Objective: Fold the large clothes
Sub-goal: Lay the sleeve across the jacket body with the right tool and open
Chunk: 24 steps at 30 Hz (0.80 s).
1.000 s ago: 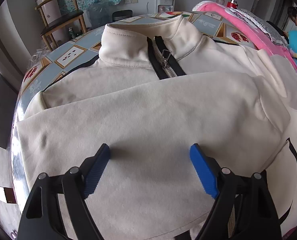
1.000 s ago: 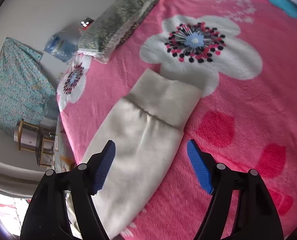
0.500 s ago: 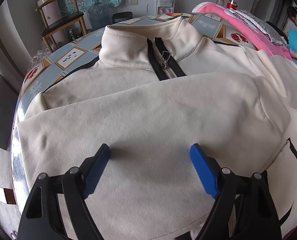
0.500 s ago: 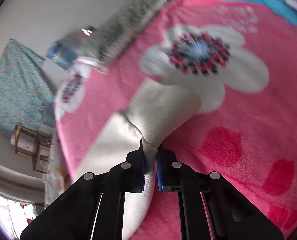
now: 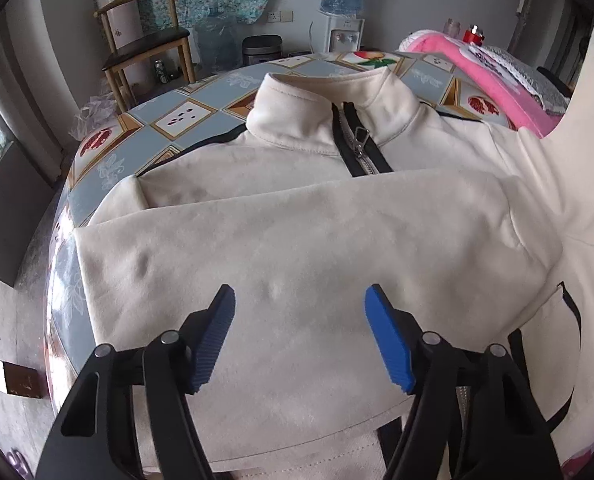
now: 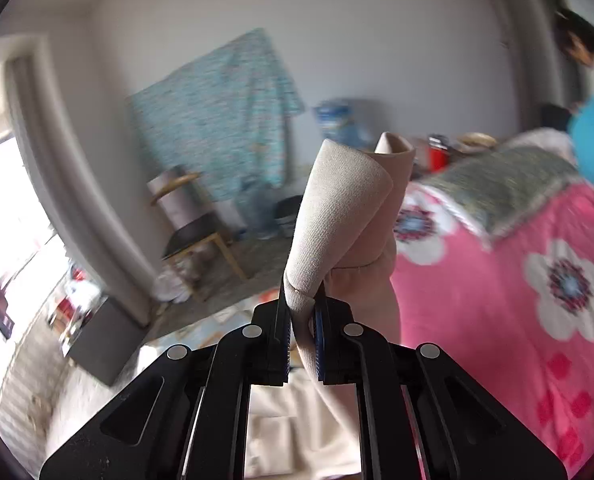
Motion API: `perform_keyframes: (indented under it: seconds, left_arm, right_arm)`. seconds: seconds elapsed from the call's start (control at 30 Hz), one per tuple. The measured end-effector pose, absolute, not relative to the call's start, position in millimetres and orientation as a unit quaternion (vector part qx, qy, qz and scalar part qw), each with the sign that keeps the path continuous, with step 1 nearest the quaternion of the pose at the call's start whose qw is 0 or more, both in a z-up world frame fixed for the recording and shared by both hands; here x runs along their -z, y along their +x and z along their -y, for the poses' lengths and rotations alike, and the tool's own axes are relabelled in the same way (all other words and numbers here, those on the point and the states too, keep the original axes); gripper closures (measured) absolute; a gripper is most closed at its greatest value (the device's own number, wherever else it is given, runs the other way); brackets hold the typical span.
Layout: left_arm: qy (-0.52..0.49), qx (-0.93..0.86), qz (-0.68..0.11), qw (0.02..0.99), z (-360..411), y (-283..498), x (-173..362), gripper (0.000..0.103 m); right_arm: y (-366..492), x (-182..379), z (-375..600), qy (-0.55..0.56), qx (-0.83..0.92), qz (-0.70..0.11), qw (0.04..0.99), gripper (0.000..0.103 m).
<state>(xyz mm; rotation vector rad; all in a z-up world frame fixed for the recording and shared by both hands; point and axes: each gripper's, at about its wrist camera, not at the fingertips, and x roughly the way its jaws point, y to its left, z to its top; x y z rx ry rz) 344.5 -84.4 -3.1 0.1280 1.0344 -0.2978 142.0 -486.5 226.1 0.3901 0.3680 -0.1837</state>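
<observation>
A cream zip-collar jacket point(image 5: 297, 248) lies face up on the tiled tabletop point(image 5: 137, 148), one sleeve folded across its chest. My left gripper point(image 5: 299, 320) hovers just above that folded sleeve; its jaws are closing, with cloth below them but nothing pinched. The other sleeve point(image 5: 577, 140) rises off the pink blanket at the right of the left wrist view. In the right wrist view my right gripper point(image 6: 300, 332) is shut on that sleeve near its ribbed cuff point(image 6: 337, 216), which stands up above the pads in the air.
A pink flowered blanket point(image 6: 517, 280) covers the bed to the right of the table. A wooden chair point(image 5: 145, 40), a water dispenser point(image 5: 343, 12) and a bin stand behind the table. A person point(image 6: 585, 52) sits at the far right.
My right gripper closed on the sleeve at its cuff and lifted it high off the blanket, rolling as it rose. My left gripper rose a little and its jaws narrowed.
</observation>
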Motion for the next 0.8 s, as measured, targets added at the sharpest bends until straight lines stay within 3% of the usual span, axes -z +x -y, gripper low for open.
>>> perform_keyframes:
  seconds: [0.07,0.2,0.33,0.43,0.53,0.6,0.7,0.8]
  left_arm:
    - [0.047,0.138,-0.491,0.859,73.1,340.1,-1.3,0.041]
    - [0.015,0.143,-0.493,0.858,46.7,328.8,-5.6,0.058]
    - [-0.017,0.141,-0.502,0.853,19.4,314.8,-3.3,0.066]
    - [-0.035,0.140,-0.507,0.850,0.6,305.0,-1.4,0.070]
    - [-0.059,0.150,-0.507,0.847,-17.8,298.6,-3.9,0.071]
    - [-0.075,0.164,-0.504,0.845,-24.4,298.0,-7.6,0.071]
    - [-0.105,0.190,-0.504,0.836,-27.3,303.4,-11.2,0.071]
    - [-0.149,0.218,-0.520,0.812,-21.4,318.0,-6.7,0.071]
  right_arm:
    - [158.4,-231.3,445.8,0.170,0.047,-0.186,0.967,0.094]
    - [196.5,-210.9,374.4,0.144,-0.017,-0.207,0.968,0.094]
    - [241.7,-139.5,304.9,0.135,-0.051,-0.276,0.950,0.093]
    - [272.6,-52.4,240.6,0.086,-0.051,-0.367,0.925,0.089]
    - [286.2,23.8,209.2,0.095,-0.087,-0.467,0.875,0.080]
    - [278.8,45.3,211.6,0.127,-0.098,-0.488,0.858,0.068]
    - [257.9,43.9,233.6,0.178,-0.118,-0.472,0.855,0.048]
    - [235.6,27.1,261.9,0.209,-0.103,-0.444,0.865,0.047]
